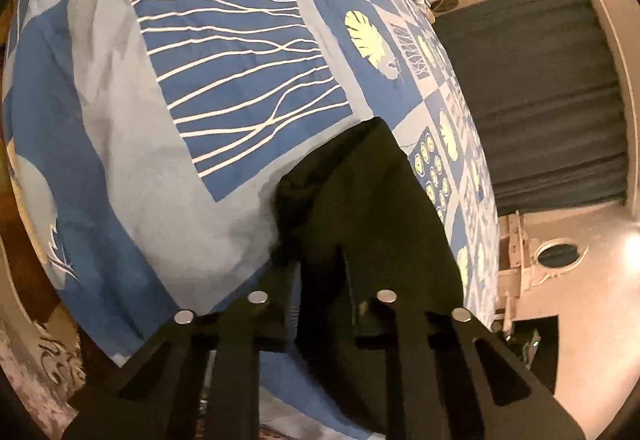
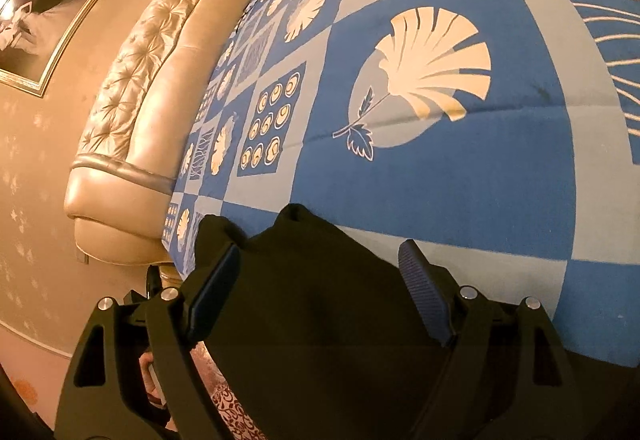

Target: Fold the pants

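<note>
The dark pants (image 1: 360, 192) lie on a blue patterned bedspread (image 1: 224, 80) at the bed's near edge. In the left wrist view my left gripper (image 1: 320, 260) is closed with its fingers narrow on the dark fabric, which rises in a fold in front of it. In the right wrist view the pants (image 2: 312, 300) fill the space between the fingers of my right gripper (image 2: 320, 264). Its jaws stand wide apart, with blue ribbed pads (image 2: 424, 288) on either side of the cloth, not pinching it.
The bedspread (image 2: 440, 160) covers the whole bed. A beige tufted headboard (image 2: 152, 88) stands at the far end. A framed picture (image 2: 36, 28) hangs on the wall. A dark curtain (image 1: 532, 92) and a white cabinet (image 1: 536, 264) stand beyond the bed.
</note>
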